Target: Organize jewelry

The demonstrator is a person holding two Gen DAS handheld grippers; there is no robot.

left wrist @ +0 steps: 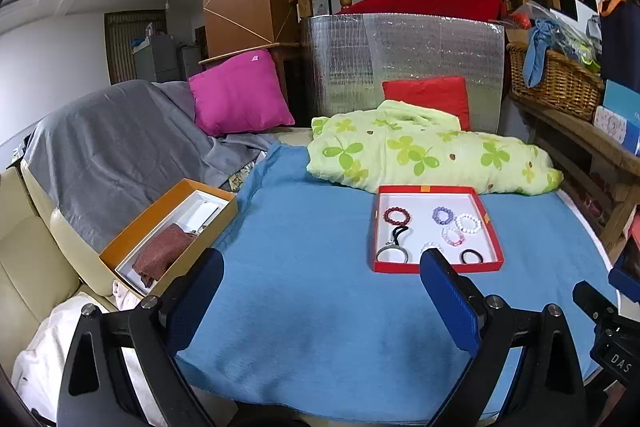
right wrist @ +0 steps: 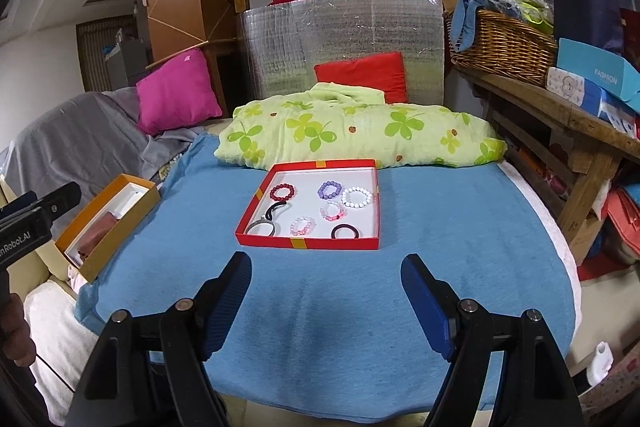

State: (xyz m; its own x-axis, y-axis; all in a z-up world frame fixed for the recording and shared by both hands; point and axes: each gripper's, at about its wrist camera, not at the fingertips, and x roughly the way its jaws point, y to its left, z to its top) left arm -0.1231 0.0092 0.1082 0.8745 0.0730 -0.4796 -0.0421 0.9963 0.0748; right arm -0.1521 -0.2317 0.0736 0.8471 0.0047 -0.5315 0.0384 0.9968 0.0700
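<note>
**A:** Risk first: your left gripper (left wrist: 320, 287) and right gripper (right wrist: 326, 287) both hover over the blue cloth (right wrist: 320, 307) with fingers spread wide and nothing between them. The jewelry sits in the red tray (right wrist: 308, 243), well ahead of you.

**B:** What's the likeliest slip?

**A:** Crowding, I'd say. The pink bead bracelet (right wrist: 333, 211) lies just beside the white one (right wrist: 357, 197), and the purple one (right wrist: 330, 189) is close too. Come down with jaws this wide and you may catch two at once, or knock a neighbour aside.

**B:** And the black cord (right wrist: 276, 209) with the silver ring (right wrist: 262, 227)?

**A:** It looks linked, so lifting the cord could drag the ring along and snag the dark red bracelet (right wrist: 281, 191) nearby.

**B:** Anything about the tray itself?

**A:** It's light card on soft cloth. Push against its rim and it'll probably slide. The orange box (right wrist: 108, 223) sits at the cloth's edge; a nudge could tip it off.
</note>
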